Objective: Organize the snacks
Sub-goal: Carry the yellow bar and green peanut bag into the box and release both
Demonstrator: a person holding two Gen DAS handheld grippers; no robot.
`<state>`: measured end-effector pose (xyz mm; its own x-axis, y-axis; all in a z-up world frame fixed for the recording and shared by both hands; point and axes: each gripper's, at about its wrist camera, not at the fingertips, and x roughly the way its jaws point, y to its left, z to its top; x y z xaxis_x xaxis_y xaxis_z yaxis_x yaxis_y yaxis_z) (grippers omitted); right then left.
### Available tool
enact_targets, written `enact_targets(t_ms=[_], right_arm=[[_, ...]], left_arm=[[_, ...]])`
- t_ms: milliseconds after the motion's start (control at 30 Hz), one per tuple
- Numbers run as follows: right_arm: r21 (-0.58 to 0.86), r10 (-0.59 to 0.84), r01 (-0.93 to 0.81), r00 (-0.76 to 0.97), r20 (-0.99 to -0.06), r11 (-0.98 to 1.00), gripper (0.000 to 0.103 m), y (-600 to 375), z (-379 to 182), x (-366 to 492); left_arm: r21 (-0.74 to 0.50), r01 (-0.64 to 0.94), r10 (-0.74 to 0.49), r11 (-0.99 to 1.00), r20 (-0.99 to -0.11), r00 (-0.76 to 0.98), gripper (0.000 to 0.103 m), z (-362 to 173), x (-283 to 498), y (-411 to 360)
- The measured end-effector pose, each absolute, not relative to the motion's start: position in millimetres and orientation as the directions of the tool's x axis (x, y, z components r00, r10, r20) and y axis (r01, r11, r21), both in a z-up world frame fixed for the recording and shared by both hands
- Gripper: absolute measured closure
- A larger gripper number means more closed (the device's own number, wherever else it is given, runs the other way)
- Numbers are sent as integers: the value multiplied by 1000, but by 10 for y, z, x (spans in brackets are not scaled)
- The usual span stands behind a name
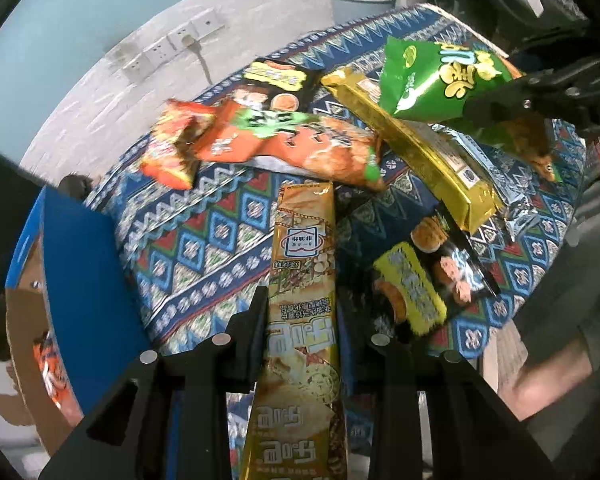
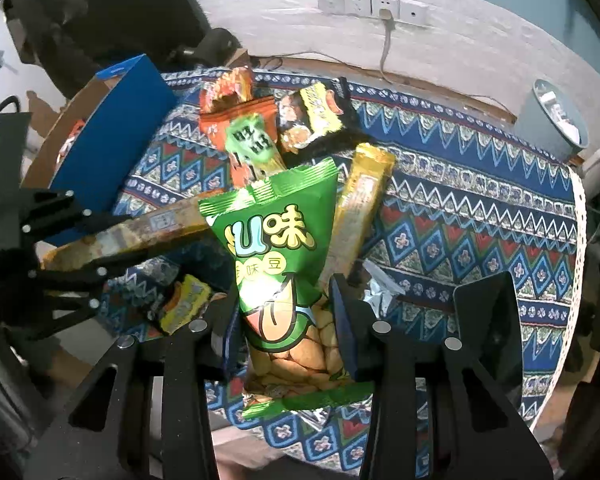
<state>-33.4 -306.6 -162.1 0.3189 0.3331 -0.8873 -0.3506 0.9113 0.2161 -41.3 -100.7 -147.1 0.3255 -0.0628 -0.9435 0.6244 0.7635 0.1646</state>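
This looks like a plain room in a home: a bench under a blue patterned cloth (image 2: 460, 208) strewn with snack packets (image 1: 300, 148), a pale blue wall above a rough whitewashed band carrying a row of wall sockets (image 2: 372, 6), and a grey waste bin (image 2: 552, 120) on the floor beside it.

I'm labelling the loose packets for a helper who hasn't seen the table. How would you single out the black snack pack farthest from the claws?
Start at the patterned blue cloth and go to its far edge, below the wall sockets. Right of the orange packets lies the black pack. It alone there is black, with a yellow band across it.
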Motion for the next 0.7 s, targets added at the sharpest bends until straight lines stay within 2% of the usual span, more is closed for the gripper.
enact_targets(t_ms=[700], right_arm=[[189, 347, -392, 385, -855, 900, 64, -2584, -1109, -266]], left_arm=[[159, 430, -84, 889, -865, 494, 72, -711, -391, -128]])
